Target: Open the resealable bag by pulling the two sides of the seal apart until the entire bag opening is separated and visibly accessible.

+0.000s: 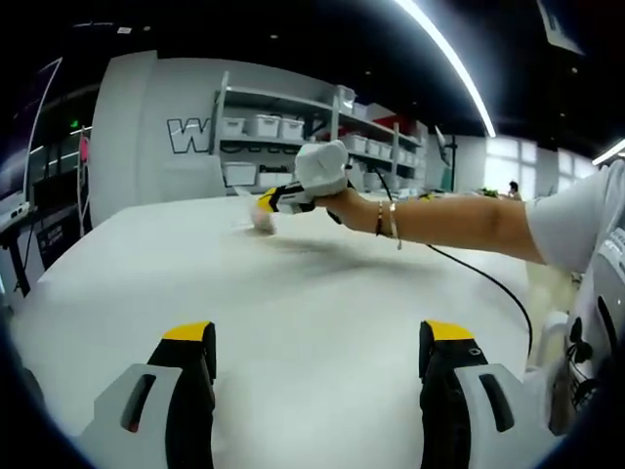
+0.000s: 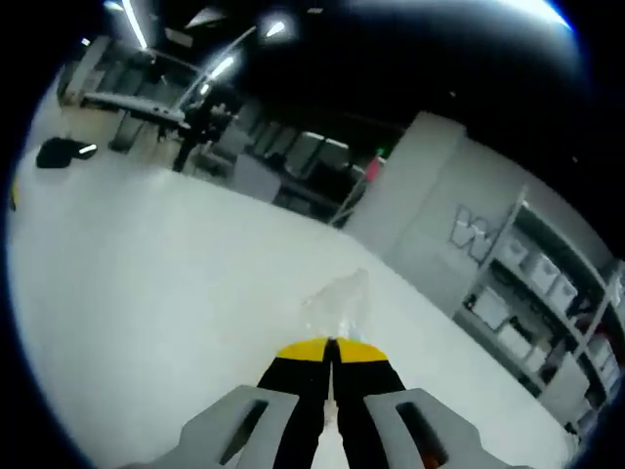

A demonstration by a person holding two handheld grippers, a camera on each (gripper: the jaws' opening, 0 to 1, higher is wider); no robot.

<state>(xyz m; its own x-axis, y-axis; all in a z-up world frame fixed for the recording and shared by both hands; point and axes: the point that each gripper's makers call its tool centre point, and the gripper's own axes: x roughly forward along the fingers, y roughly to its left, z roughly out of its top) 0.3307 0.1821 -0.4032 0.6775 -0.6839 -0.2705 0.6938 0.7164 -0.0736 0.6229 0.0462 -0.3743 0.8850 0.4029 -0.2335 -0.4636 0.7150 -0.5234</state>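
A small clear resealable bag point(image 2: 337, 296) lies far out on the white table point(image 2: 146, 283), just past my right gripper point(image 2: 332, 350). Its black, yellow-tipped jaws are pressed together on the bag's near edge. From the left gripper view the same bag point(image 1: 262, 219) is a small pale crumple under the tip of the right gripper point(image 1: 278, 200), which a person's outstretched hand holds. My left gripper point(image 1: 317, 337) hovers low over the near part of the table point(image 1: 312, 293), jaws wide apart with nothing between them.
Shelves with white bins point(image 1: 293, 127) stand beyond the table's far edge. A black cable point(image 1: 488, 283) trails over the right side of the table. A dark object point(image 2: 61, 151) rests on the table far to the left in the right gripper view.
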